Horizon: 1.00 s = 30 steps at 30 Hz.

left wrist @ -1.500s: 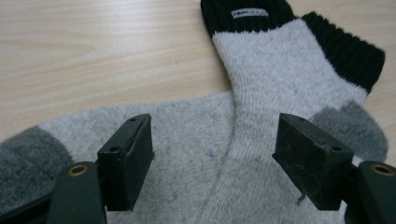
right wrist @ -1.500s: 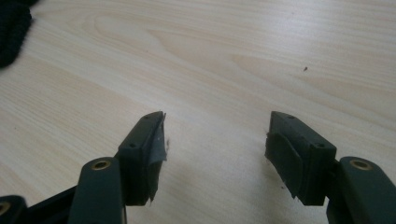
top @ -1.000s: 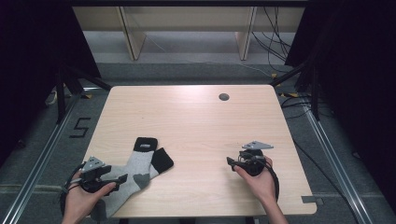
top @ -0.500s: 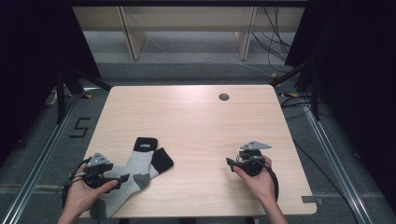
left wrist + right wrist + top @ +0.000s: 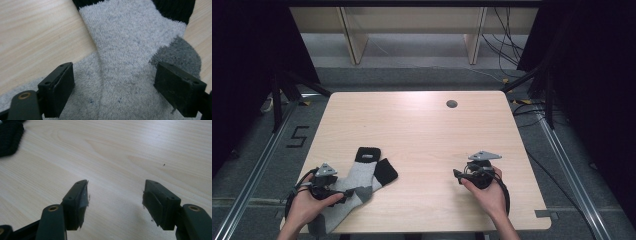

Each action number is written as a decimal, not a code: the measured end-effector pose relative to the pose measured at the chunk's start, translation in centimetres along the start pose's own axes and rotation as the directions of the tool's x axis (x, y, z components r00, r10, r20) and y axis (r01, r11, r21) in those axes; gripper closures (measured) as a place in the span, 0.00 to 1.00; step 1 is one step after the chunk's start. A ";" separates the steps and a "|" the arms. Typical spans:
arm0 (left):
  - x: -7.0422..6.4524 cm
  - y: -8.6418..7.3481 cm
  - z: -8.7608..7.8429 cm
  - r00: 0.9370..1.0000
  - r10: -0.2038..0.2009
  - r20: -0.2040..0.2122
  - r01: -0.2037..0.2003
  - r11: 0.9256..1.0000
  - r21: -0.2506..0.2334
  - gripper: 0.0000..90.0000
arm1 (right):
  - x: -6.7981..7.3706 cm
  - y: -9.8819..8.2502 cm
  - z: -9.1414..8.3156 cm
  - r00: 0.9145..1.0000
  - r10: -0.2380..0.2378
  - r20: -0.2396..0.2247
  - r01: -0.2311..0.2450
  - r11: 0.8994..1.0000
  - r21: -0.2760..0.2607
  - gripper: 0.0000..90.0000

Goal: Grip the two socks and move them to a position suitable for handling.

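We see two socks lying overlapped at the near left corner of the table [image 5: 422, 130]. Both are light grey with black cuffs, and one shows a darker grey heel patch. In the high view the socks [image 5: 357, 180] run from the table's near edge up and to the right, and the two black cuffs fan out side by side toward the table's middle.

The left gripper [image 5: 343, 193] is held low over the socks in the person's left hand [image 5: 307, 206]. In the left gripper view its jaws are spread wide, with the grey body of the socks [image 5: 125, 62] lying between and beneath them. The overlap seam of the two socks runs up the middle of that view, and the dark heel patch [image 5: 177, 53] sits just above the jaw on the right. We cannot tell whether the jaw tips touch the fabric; nothing is pinched.

The right gripper [image 5: 457, 174] sits at the near right part of the table in the right hand [image 5: 487, 192], well apart from the socks, pointing left toward them. In the right gripper view its jaws are also spread, with bare wood between them. A bit of a black cuff [image 5: 10, 137] shows at that view's upper left corner.

A small round hole [image 5: 452, 104] lies in the tabletop near the far edge.
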<state>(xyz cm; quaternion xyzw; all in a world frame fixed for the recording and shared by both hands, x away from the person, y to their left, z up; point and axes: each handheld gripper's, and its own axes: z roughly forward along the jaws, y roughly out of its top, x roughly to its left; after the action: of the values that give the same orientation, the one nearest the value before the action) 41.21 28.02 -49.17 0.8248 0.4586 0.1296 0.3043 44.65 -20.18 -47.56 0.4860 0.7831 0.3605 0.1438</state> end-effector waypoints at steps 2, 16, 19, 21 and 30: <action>0.2 -0.3 0.3 0.999 -0.045 0.011 0.045 0.999 -0.001 0.15 | -0.1 0.0 0.2 1.000 -0.026 -0.013 0.025 0.999 -0.024 0.41; 0.2 0.4 0.1 0.993 -0.115 0.009 0.114 0.991 0.070 0.41 | 0.3 -0.1 0.3 0.999 -0.002 -0.036 0.002 1.000 0.001 0.41; 0.1 0.2 0.0 0.990 -0.137 0.032 0.135 0.989 0.052 0.61 | 0.5 -0.1 0.2 0.999 0.023 -0.039 -0.024 1.000 -0.006 0.41; 0.2 0.0 -0.1 0.987 -0.150 0.056 0.148 0.988 0.043 0.68 | 0.0 0.0 0.2 0.999 -0.036 -0.029 0.035 0.999 -0.017 0.41; 0.0 -0.3 -0.2 0.985 -0.160 0.060 0.159 0.987 0.014 0.76 | 0.0 -0.1 0.4 0.999 -0.015 -0.043 0.014 1.000 -0.015 0.41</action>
<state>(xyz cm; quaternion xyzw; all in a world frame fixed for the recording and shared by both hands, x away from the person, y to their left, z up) 40.92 28.17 -49.21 0.7903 0.5144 0.0778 0.3237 44.77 -20.01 -47.87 0.4713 0.7868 0.3756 0.1331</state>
